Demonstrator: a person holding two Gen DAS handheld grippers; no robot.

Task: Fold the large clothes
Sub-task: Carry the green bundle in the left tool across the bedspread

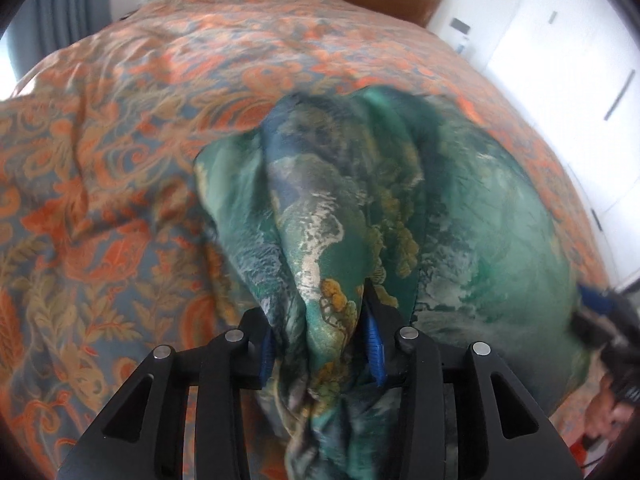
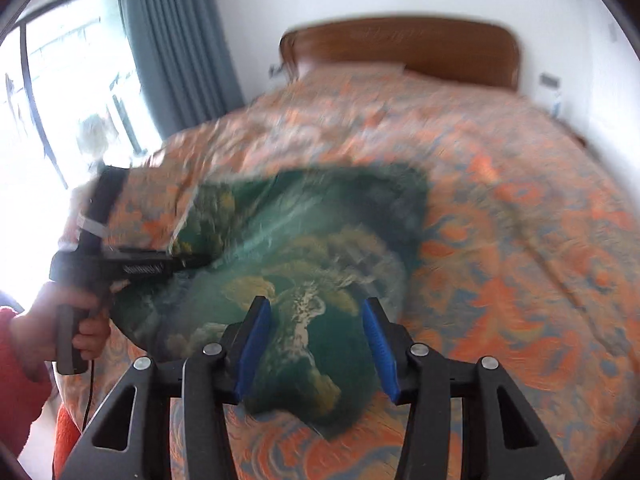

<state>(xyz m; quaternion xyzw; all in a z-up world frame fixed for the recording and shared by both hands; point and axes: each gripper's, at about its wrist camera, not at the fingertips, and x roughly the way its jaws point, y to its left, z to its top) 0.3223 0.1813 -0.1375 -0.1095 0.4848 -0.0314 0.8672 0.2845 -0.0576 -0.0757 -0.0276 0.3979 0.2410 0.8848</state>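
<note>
— Clamping a bunched fold of the green garment [image 1: 328,240] between 2 blue pads [image 1: 374,340]: left gripper [image 1: 316,308], far left in the right wrist view, carried by a hand [image 2: 80,328] in a red sleeve [image 2: 16,368].

— And the rest of the cloth?

— Spread over the orange floral bedspread [image 1: 120,140], just right of that gripper, on the end of the bed away from the headboard [image 2: 400,48]. Rumpled and drawn into ridges where gathered, flatter toward the right.

— Right gripper [image 2: 316,304]?

— Hovering above the garment's near edge, jaws apart, nothing pinched. Cloth seen lying on the bed through the gap between the 2 fingers. Much of that view smeared by blur.

— Background, left to right?

— Bright window [image 2: 60,80], grey-blue curtain [image 2: 172,40], then the brown wooden headboard against a white wall.
</note>
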